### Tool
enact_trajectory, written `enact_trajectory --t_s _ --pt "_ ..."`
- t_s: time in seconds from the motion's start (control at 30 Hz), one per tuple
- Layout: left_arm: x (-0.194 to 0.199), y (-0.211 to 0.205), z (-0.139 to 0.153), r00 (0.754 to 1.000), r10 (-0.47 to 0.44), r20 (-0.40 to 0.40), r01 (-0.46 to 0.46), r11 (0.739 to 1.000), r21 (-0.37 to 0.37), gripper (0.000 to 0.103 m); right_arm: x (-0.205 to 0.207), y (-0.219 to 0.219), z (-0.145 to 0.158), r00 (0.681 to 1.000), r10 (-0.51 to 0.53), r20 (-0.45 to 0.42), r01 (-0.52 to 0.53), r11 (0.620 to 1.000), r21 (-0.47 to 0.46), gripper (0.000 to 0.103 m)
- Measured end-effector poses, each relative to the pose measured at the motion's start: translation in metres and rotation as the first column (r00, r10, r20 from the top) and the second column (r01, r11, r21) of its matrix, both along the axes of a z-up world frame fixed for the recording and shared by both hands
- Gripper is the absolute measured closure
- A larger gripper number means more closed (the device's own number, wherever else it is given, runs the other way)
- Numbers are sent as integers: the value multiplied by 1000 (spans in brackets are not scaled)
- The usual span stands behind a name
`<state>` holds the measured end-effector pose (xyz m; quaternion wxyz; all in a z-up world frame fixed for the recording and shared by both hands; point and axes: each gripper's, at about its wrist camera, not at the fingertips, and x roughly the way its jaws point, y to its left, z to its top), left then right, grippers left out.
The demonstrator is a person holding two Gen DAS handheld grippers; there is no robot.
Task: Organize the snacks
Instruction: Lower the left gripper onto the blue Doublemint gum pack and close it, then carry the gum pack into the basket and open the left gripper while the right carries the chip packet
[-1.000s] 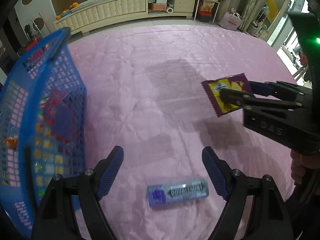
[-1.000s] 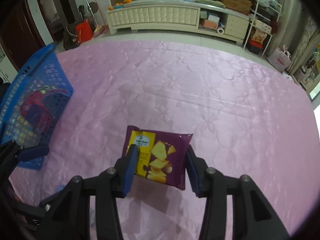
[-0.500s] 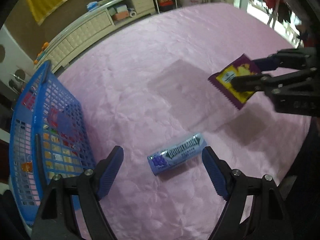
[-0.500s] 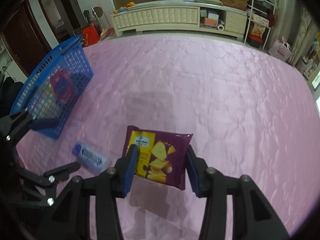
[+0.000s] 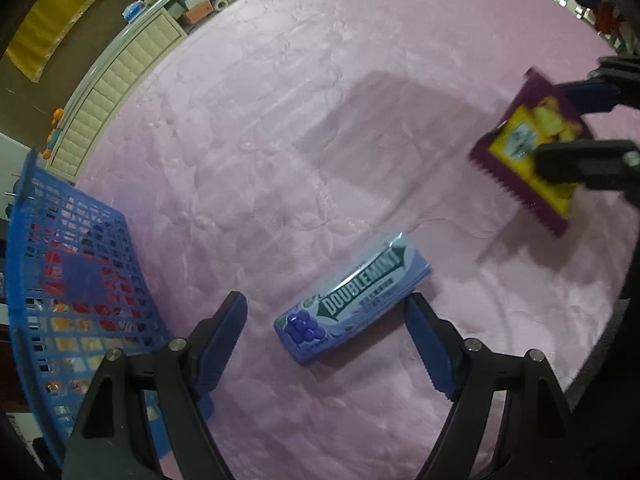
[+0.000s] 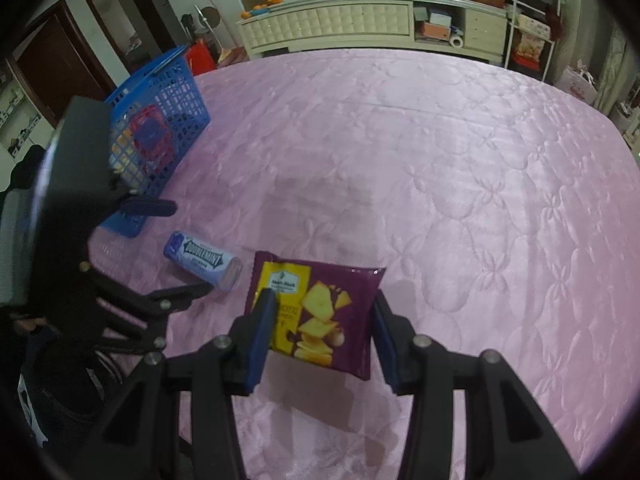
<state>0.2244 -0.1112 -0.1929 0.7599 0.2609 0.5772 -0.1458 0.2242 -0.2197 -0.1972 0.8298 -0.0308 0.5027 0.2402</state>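
A wide surface is covered by a pink quilted bedspread (image 6: 440, 152) stitched with a flower pattern. Beyond its far edge a long cream cabinet (image 6: 340, 24) with tufted door panels is seen against the wall, with oranges (image 6: 266, 3) and a blue object on its top and boxes in its open shelves. A wire rack (image 6: 532, 28) loaded with packets stands to the cabinet's right, and a dark wooden door is visible at the far left of the right wrist view.

A blue plastic basket (image 6: 168, 92) with lattice walls rests on the bedspread near its left edge. Red, yellow and blue packets can be made out through the mesh, though none can be identified.

A Doublemint gum pack (image 5: 352, 300) in blue-purple wrapping with a grape picture lies flat on the bedspread, just beside the basket. The left gripper (image 5: 326, 320) is pointed steeply down over it with its jaws opening; the pack lies between the blue fingertips (image 5: 224, 328), and the pads are not pressed on it.

A purple cracker packet (image 6: 316, 312) with a yellow label is clamped by its sides in the right gripper (image 6: 320, 332) and is held above the bedspread, to the right of the gum pack.
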Motion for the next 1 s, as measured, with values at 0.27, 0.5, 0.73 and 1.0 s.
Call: enact_trajectory --t_s 0.27,0.5,0.73,1.0 --pt "21 15 -10 990 85 -117 -107 974 -199 54 9 -11 -10 999 -25 -37 26 999 28 52" --pt "3 4 -11 992 101 -79 -115 973 -198 72 10 -7 -9 998 -25 -51 27 999 41 52" --pt "-22 12 5 983 184 -5 -180 955 -234 73 5 -5 2 999 -37 -35 38 999 27 52" --pt "-37 27 38 971 222 90 -187 937 -296 73 -12 9 30 999 -29 24 29 1000 -12 52"
